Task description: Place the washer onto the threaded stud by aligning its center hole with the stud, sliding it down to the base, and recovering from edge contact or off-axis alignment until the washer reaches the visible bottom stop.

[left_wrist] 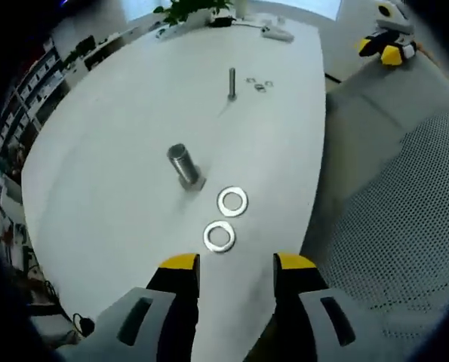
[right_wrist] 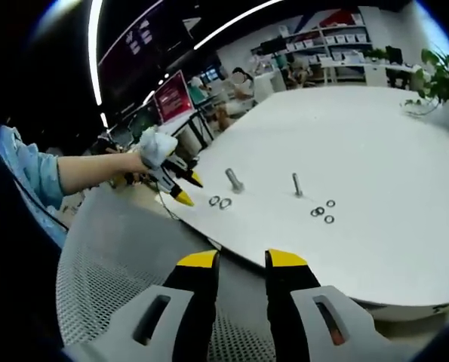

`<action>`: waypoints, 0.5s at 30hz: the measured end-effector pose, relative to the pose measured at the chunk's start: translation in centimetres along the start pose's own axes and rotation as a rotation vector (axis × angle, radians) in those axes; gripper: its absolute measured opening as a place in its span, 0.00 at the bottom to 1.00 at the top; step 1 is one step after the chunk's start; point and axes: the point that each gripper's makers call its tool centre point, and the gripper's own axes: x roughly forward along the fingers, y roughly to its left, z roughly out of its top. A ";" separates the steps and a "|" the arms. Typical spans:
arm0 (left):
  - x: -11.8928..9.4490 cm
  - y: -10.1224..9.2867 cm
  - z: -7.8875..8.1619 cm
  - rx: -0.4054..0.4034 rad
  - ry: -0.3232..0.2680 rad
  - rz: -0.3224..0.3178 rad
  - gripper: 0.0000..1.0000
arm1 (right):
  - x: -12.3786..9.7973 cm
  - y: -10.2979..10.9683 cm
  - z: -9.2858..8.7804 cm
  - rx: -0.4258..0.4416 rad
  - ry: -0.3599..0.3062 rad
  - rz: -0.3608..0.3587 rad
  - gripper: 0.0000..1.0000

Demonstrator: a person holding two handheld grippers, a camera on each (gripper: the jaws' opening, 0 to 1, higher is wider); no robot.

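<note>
Two large washers [left_wrist: 226, 219] lie flat on the white table [left_wrist: 96, 188] in the left gripper view, one near washer [left_wrist: 219, 236] just ahead of the jaw tips, the other [left_wrist: 232, 201] just beyond it; close together, can't tell if rims touch. Both are bright metal rings w/ open center holes. The thick threaded stud [left_wrist: 182, 165] stands on its hex base just left of them, nothing on it. Farther back a thin bolt [left_wrist: 232, 83] stands upright, w/ small washers [left_wrist: 259, 84] scattered beside it. Left gripper [left_wrist: 237, 264] is over the table edge, yellow-tipped jaws spread apart, nothing between them. A mesh chair seat [left_wrist: 405, 226] is to the right. No containers on the table

Right gripper view: right gripper [right_wrist: 241, 261] hangs over the mesh chair, short of the table edge, jaws apart w/ a narrow gap, holding nothing. Across the table the left gripper shows in a person's gloved hand [right_wrist: 155, 148], its tips near the two washers. The stud stands just right of them, thin bolt and small washers farther right. A potted plant [right_wrist: 444, 79] sits at the far right
</note>
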 end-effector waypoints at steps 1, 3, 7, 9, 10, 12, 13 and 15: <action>0.4 0.2 -0.2 0.022 0.020 -0.001 0.37 | 0.0 0.0 0.0 0.003 0.000 -0.002 0.27; 0.9 0.3 -0.4 0.046 0.037 -0.001 0.37 | 0.0 -0.1 0.0 0.004 0.001 -0.004 0.27; 1.9 0.0 -0.3 0.070 0.060 -0.021 0.35 | 0.0 -0.1 -0.1 0.007 0.003 -0.006 0.27; 2.3 0.2 -0.3 0.092 0.066 -0.019 0.34 | 0.0 -0.2 -0.1 0.011 0.001 -0.010 0.27; 2.4 0.4 -0.2 0.097 0.072 -0.013 0.34 | 0.0 -0.2 -0.1 0.012 0.001 -0.012 0.27; 2.5 0.8 0.0 0.093 0.069 -0.014 0.34 | 0.0 -0.3 -0.1 0.013 0.002 -0.014 0.27; 2.6 0.9 0.0 0.090 0.069 -0.015 0.34 | 0.0 -0.3 -0.1 0.014 0.003 -0.015 0.27; 2.7 1.0 0.0 0.083 0.074 -0.018 0.34 | 0.0 -0.3 -0.1 0.016 0.004 -0.017 0.27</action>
